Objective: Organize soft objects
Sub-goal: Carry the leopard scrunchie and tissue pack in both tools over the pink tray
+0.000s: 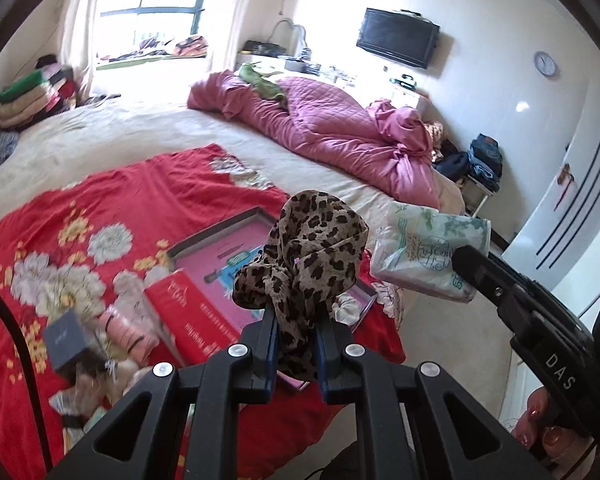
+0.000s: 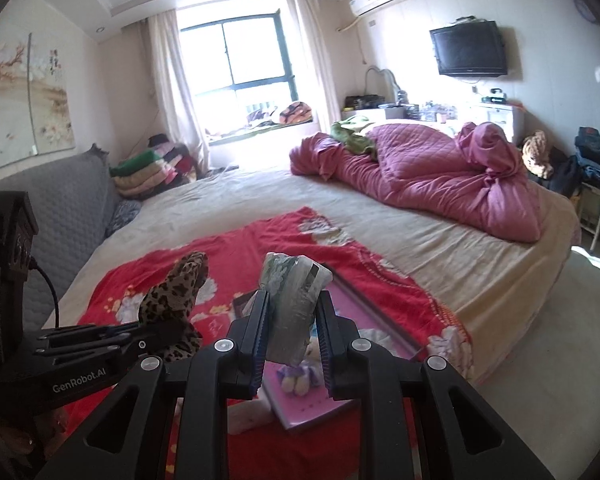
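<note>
a spread cloth lies on the near part of the bed, with a flat box on it and a heap of small things to the box's left. a bundled quilt lies along the bed's far right side. above the cloth, the scarf in the left claw hangs left of the packet in the right claw.

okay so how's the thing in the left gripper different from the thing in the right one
The left gripper is shut on a leopard-print cloth, loose and crumpled; the right gripper is shut on a tissue pack, a blocky bundle in clear printed wrap. The cloth is brown and black, the pack pale green and white. Both are soft and held above the red blanket.
</note>
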Tool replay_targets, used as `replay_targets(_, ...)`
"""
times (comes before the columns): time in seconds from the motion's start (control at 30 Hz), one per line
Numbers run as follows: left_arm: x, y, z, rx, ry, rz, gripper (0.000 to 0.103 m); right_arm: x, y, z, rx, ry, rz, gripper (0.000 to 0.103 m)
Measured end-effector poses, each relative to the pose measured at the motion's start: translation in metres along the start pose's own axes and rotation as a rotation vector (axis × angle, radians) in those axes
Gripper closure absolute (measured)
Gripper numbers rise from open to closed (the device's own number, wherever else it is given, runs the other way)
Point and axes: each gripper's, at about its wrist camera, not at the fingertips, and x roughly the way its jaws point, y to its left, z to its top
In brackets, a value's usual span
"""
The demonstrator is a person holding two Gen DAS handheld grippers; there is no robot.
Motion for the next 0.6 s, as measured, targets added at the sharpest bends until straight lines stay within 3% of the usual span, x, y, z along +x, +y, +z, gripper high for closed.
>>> replay_targets(0.33,0.031,-0.016,0.023,0.055,0.052,0.022,0.088,0.012,-0.03,0.017,0.024,0.012,-0.041,0.08)
replay_targets(0.6,0.094,-0.015,0.023,0.048,0.161,0.03,0.088,0.056,-0.05,-0.002,0.047,0.096,-0.037,0.08)
